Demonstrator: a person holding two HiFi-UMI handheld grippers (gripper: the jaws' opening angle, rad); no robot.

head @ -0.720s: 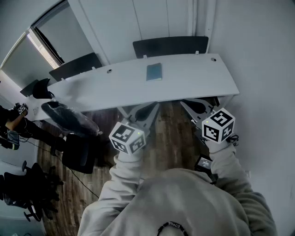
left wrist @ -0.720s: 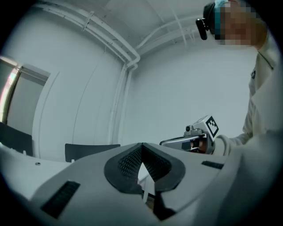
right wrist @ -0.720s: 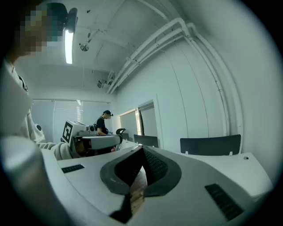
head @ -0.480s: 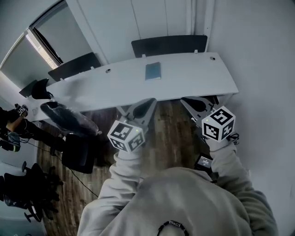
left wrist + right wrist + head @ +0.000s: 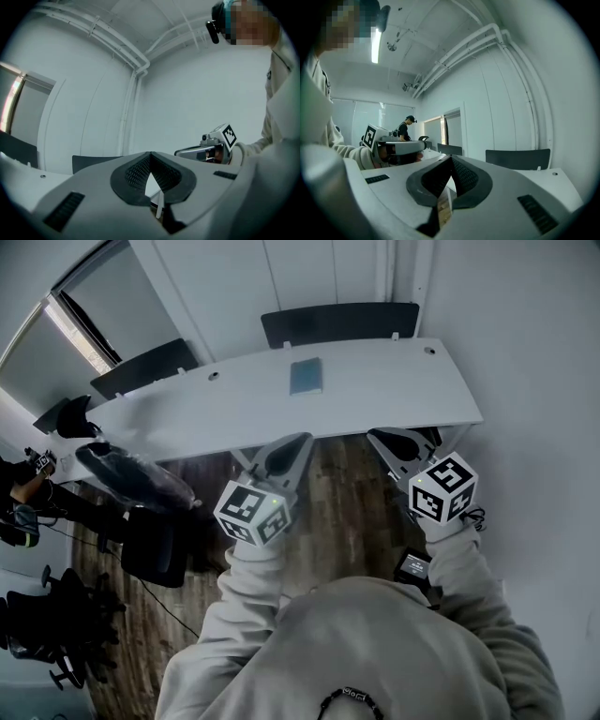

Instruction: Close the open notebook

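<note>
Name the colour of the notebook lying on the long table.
The notebook is a muted blue-grey against the white table; the head view shows it best.

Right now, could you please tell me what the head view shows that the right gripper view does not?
Only the head view shows the small blue-grey notebook lying flat on the long white table, and the black-and-white marker cube on the right gripper. Only the right gripper view shows the white ceiling pipes and the lit strip light. Both show the table, the black chair behind it, the left gripper, and the right gripper's jaws, closed together with nothing held.
</note>
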